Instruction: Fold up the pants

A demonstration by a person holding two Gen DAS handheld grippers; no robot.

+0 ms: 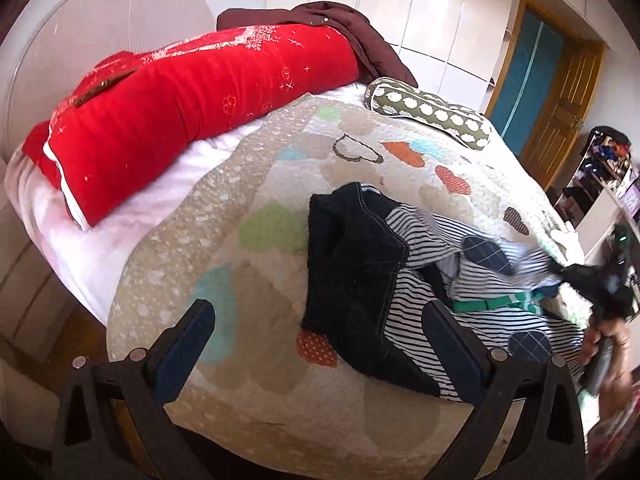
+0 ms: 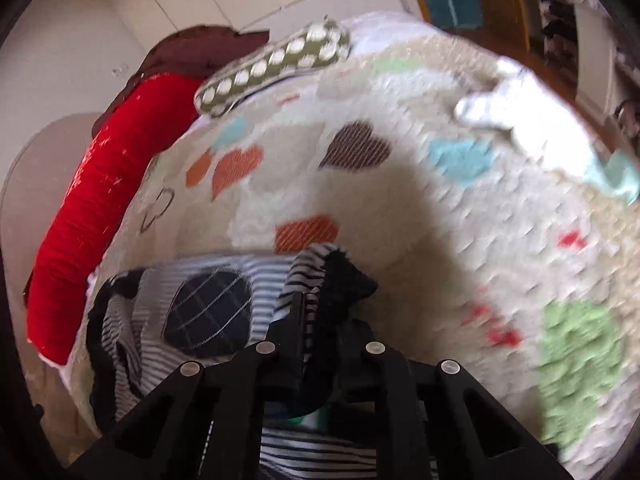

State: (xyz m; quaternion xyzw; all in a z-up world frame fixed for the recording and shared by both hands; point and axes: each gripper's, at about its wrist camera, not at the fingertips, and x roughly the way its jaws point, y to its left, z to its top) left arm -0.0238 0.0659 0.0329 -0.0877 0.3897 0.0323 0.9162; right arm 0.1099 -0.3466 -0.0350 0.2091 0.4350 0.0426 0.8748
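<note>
Bedroom quilt (image 1: 280,168) holds soft, floppy striped pants (image 1: 424,264); right gripper (image 2: 320,312) pinches a hem, left gripper (image 1: 320,344) gapes wide, empty, beside them. Grab corners.

Bedroom shot: a bed (image 1: 280,412) with a heart-print quilt (image 1: 360,136), white sheet (image 1: 132,208) and round white headboard (image 1: 100,20). A long red pillow (image 1: 180,100) sits near the headboard, a dotted green one (image 1: 432,114) further along. Glossy white wardrobes (image 1: 420,12) behind, wooden door (image 1: 560,92) on the right, wood floor (image 2: 516,40). Bright daylight.
</note>
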